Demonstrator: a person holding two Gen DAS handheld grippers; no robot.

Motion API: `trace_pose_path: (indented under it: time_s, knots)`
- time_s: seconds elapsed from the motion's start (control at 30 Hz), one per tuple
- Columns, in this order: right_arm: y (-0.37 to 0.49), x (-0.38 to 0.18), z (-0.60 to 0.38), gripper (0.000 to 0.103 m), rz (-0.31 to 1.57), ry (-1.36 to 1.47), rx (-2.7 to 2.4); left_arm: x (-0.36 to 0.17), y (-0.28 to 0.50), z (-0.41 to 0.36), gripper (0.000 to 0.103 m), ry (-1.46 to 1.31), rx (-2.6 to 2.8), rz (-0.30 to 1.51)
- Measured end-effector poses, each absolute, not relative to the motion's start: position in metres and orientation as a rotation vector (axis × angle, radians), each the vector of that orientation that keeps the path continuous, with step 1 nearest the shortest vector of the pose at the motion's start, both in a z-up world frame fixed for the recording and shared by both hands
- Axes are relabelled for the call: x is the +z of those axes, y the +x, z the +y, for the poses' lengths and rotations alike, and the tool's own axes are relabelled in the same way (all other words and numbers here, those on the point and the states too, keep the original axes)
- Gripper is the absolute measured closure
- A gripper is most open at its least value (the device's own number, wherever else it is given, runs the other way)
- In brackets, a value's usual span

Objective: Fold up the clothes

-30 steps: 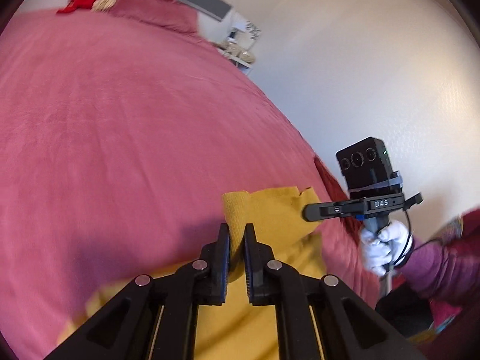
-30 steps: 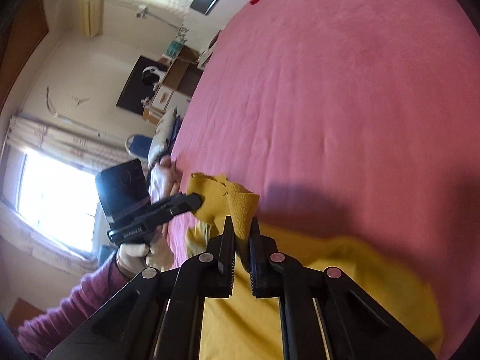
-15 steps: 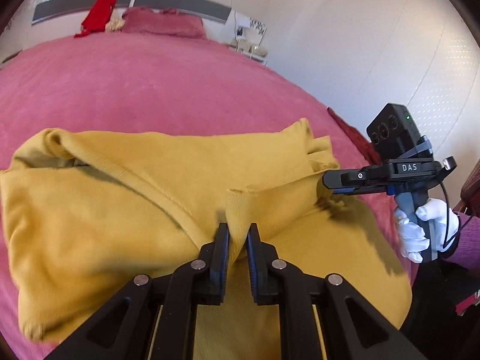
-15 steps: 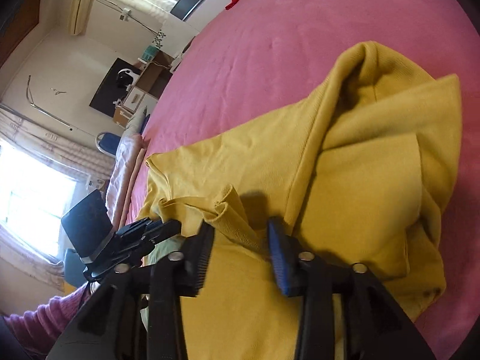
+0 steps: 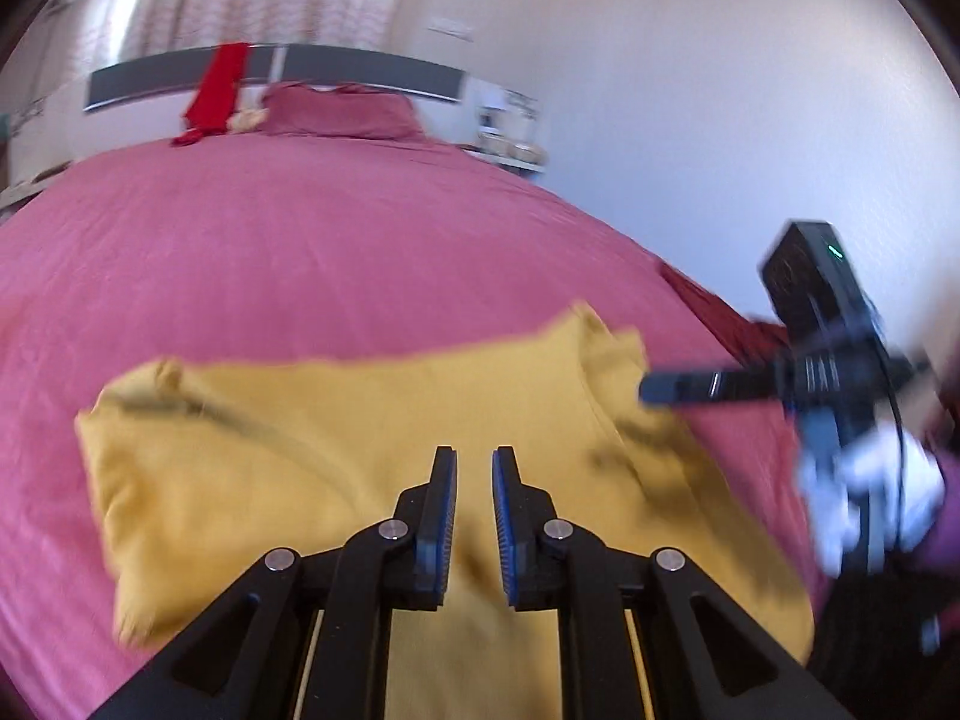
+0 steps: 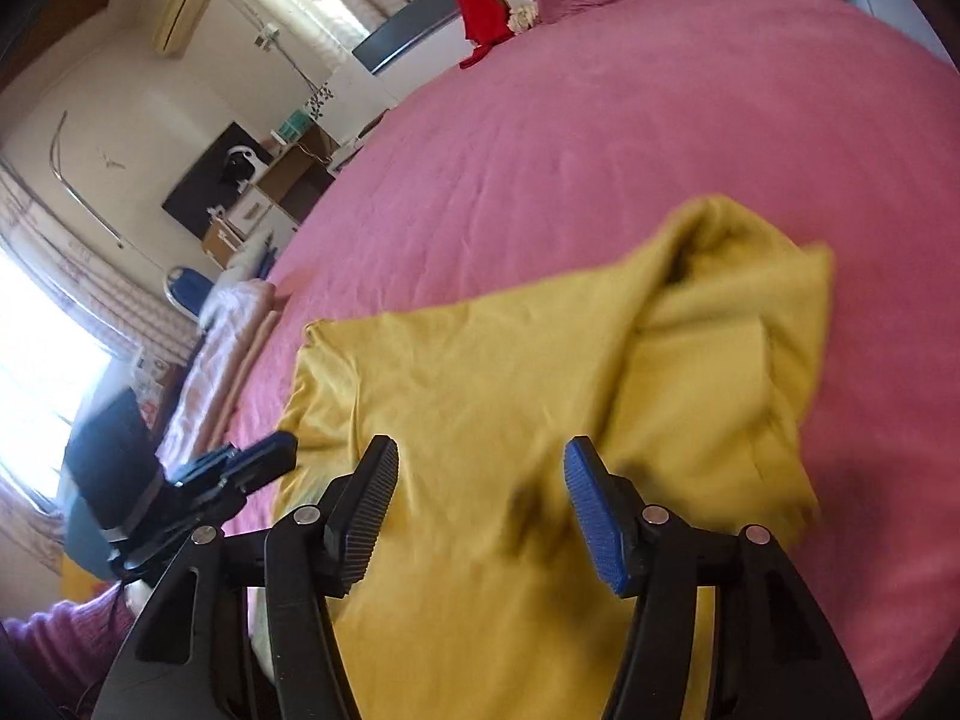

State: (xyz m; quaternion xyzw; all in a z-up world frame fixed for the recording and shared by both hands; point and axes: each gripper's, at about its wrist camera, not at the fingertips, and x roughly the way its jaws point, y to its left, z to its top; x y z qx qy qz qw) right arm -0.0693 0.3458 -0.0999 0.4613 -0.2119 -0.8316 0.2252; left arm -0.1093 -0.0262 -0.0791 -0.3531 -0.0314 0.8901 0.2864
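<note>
The yellow garment (image 5: 336, 450) lies on the pink bed (image 5: 336, 252) at its near edge, toward the near right corner, as a broad, roughly rectangular folded bundle. Its top layer is doubled over. The far left corner is rounded and puffy, with a dark crease running from it toward the middle. In the right wrist view the garment (image 6: 510, 396) shows a raised, bunched fold at its far right end, and a flatter, wrinkled panel reaches toward the left gripper (image 6: 264, 456).

The left gripper (image 5: 474, 480) hovers over the near middle of the garment. Its fingers stand slightly apart with a narrow gap and hold nothing. The right gripper (image 6: 480, 480) has its fingers spread wide, also empty, above the cloth. A gloved hand (image 5: 870, 498) carries the right gripper at the bed's right edge.

Half a second ago the left fingers pinched a ridge of cloth; that ridge is now released and lies flat. The right fingers were already apart and have opened further. Both grippers have drawn back from the fabric.

A red cloth (image 5: 216, 90) hangs at the headboard (image 5: 360, 69).
</note>
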Motion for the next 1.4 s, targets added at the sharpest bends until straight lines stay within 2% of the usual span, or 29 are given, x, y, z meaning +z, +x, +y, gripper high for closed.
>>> trace_pose_path:
  time_s: [0.2,0.27,0.4,0.43,0.53,0.6,0.63,0.67,0.7,0.73,0.8,0.93,1.0,1.03,1.1,1.2,1.33,1.4]
  knots:
    - [-0.131,-0.123,0.315,0.040,-0.559,1.352,-2.308,-0.127,-0.189,-0.014,0.091,-1.194,2.509,-0.066]
    - [-0.149,-0.130,0.307,0.041,-0.562,1.373,-2.311,-0.138,-0.210,-0.040,0.097,-1.205,2.471,-0.221]
    - [-0.140,-0.135,0.349,0.047,-0.866,1.260,-2.282,-0.148,-0.237,-0.092,0.098,-1.185,2.352,-0.614]
    - [-0.138,-0.136,0.359,0.047,-0.941,1.230,-2.271,-0.150,-0.240,-0.105,0.101,-1.190,2.344,-0.680]
    - [-0.132,-0.140,0.390,0.047,-1.160,1.133,-2.226,-0.153,-0.239,-0.130,0.102,-1.134,2.302,-0.871]
    - [-0.127,-0.142,0.411,0.044,-1.303,1.063,-2.187,-0.148,-0.234,-0.139,0.095,-1.074,2.297,-0.963]
    - [-0.125,-0.143,0.421,0.043,-1.372,1.027,-2.166,-0.142,-0.228,-0.140,0.093,-1.017,2.326,-0.968]
    - [-0.123,-0.144,0.428,0.038,-1.422,1.004,-2.145,-0.139,-0.224,-0.138,0.092,-1.009,2.373,-0.934]
    - [-0.123,-0.146,0.417,0.031,-1.359,1.058,-2.140,-0.137,-0.221,-0.135,0.092,-1.013,2.413,-0.893]
    - [-0.123,-0.148,0.405,0.029,-1.295,1.110,-2.134,-0.139,-0.223,-0.127,0.092,-1.086,2.416,-0.814]
    - [-0.122,-0.150,0.384,0.029,-1.177,1.204,-2.117,-0.142,-0.224,-0.112,0.095,-1.209,2.415,-0.666]
    - [-0.109,-0.146,0.392,0.033,-1.209,1.208,-2.108,-0.097,-0.182,-0.127,0.092,-0.977,2.463,-0.701]
    - [-0.086,-0.120,0.403,0.032,-1.172,1.107,-2.137,-0.082,-0.149,-0.141,0.091,-0.930,2.491,-0.668]
    - [-0.073,-0.107,0.408,0.031,-1.144,1.058,-2.158,-0.078,-0.134,-0.147,0.090,-0.927,2.495,-0.651]
    - [-0.037,-0.079,0.417,0.020,-0.985,0.996,-2.265,-0.082,-0.101,-0.154,0.090,-0.963,2.476,-0.626]
    - [0.010,-0.070,0.432,0.020,-0.862,1.073,-2.279,-0.107,-0.060,-0.147,0.090,-1.114,2.396,-0.544]
    - [0.065,-0.097,0.473,0.020,-0.971,1.251,-2.229,-0.130,-0.004,-0.146,0.090,-1.287,2.264,-0.373]
    - [0.085,-0.116,0.488,0.020,-1.074,1.313,-2.174,-0.142,0.022,-0.158,0.090,-1.347,2.192,-0.384]
